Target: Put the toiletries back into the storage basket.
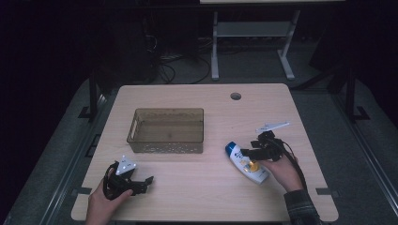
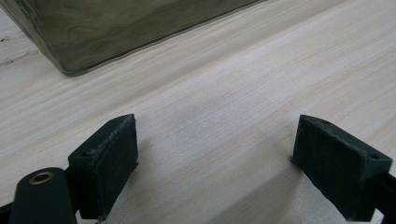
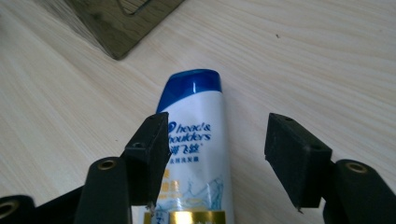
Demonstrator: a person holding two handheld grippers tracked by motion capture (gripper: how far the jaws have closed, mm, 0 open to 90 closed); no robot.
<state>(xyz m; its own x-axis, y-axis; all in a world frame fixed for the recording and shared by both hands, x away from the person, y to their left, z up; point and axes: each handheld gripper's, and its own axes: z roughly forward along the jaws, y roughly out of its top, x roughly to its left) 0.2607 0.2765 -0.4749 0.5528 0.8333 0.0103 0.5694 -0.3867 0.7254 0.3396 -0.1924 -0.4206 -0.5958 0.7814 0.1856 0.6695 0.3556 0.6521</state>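
A white shampoo bottle with a blue cap lies flat on the wooden table, right of the middle. My right gripper hovers open just over it. In the right gripper view the bottle runs up between the two jaws, blue cap pointing away, and the left fingertip overlaps its edge. A translucent brown plastic basket stands at the centre left. My left gripper rests open near the front left edge, jaws spread over bare wood, with a corner of the basket ahead.
A round cable hole sits near the table's far edge. Beyond the table stands a white desk frame on a dark floor with cables. A hand holds each gripper at the front edge.
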